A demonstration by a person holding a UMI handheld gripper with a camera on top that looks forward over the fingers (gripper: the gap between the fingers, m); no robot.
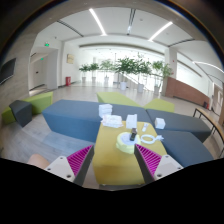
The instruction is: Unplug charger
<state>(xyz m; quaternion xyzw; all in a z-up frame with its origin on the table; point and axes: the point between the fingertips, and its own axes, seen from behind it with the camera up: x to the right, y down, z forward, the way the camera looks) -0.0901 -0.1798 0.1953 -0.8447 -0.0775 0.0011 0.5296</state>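
A: Gripper [108,160] status?

B: Fingers spread wide, nothing between the pads [79,159]; it hangs above the near end of the yellow table [105,165], probably for a clear approach.

A: Charger location?

B: Likely among the white items [128,130] beyond the fingers, on the table's far half. A white block [131,121] stands upright there; whether it is the charger cannot be told.

A: Surroundings?

B: Blue sofas [70,115] flank the table; plants [125,68] line the far windows.

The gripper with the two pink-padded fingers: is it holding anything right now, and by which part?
Nothing is held. The gripper is open, with only bare yellow table between its fingers. The white charger stands well beyond them, untouched.
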